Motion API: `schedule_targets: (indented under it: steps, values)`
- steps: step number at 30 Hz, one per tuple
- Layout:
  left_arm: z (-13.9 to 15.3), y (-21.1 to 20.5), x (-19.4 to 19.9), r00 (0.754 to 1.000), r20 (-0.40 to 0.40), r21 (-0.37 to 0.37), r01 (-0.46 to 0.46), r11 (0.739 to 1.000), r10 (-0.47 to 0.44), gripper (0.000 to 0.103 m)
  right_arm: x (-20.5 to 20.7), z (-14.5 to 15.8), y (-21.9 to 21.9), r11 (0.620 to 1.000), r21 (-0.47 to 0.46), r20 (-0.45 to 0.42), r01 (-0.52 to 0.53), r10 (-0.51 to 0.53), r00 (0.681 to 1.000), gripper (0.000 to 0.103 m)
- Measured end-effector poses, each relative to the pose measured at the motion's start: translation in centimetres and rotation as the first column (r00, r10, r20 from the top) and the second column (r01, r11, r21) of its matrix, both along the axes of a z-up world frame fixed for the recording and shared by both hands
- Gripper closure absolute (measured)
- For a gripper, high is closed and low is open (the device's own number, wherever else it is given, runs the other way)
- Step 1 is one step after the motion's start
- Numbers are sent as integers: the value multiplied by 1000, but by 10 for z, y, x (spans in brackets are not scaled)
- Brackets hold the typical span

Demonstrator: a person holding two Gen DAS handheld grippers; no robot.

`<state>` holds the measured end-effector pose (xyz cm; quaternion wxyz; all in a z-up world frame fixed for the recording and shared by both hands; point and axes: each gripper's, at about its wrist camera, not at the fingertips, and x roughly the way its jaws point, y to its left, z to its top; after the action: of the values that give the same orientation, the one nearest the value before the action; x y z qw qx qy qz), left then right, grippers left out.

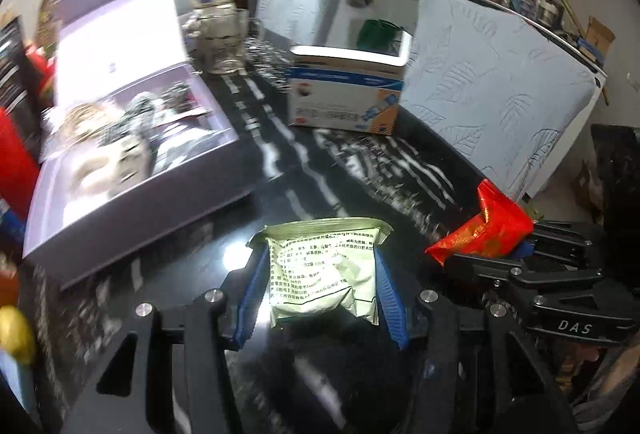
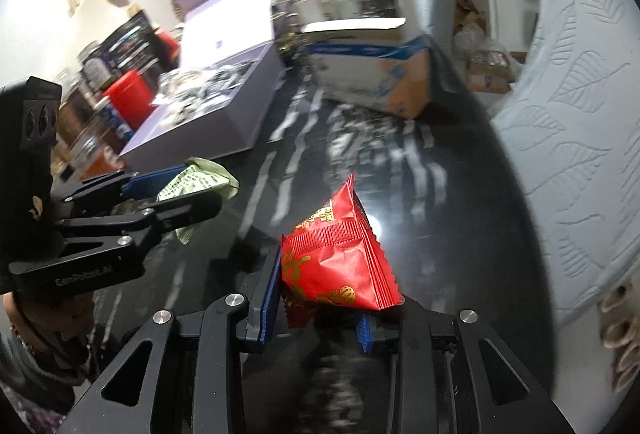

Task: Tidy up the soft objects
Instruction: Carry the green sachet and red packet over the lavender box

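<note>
My left gripper is shut on a pale green snack packet and holds it above the black marble table. My right gripper is shut on a red snack packet, also above the table. In the left wrist view the right gripper with the red packet is just to the right. In the right wrist view the left gripper with the green packet is at the left.
An open lavender box with several wrapped items stands at the left. A blue-and-white carton stands open at the back. A glass kettle is behind it. Light blue padded chairs line the table's right edge.
</note>
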<state>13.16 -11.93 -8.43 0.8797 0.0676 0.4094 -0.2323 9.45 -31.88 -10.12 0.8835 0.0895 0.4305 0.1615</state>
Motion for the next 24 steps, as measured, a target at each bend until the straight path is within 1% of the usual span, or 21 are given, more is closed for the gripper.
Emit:
schedule_targets:
  steps: [3,10,12,18,24]
  values:
    - [0,22,-12,999,8,-5,-33,999,33,52,-7,1,19,1000,14,6,-27,27,1000,72]
    - [-3,74,-32,994,-13,-53,-107,993,107,52,-22,-1,66,996,23,-1,-82,82,997,72]
    - [-4,84,-35,992,-18,-70,-122,990,121,52,-24,-2,78,995,21,-2,-101,101,995,72]
    - [-3,112,-44,988,-4,-90,-156,984,156,52,-26,2,102,991,24,11,-132,132,991,72]
    - [-2,131,-47,981,-2,-109,-192,975,193,52,-24,-1,125,985,26,2,-170,170,985,72]
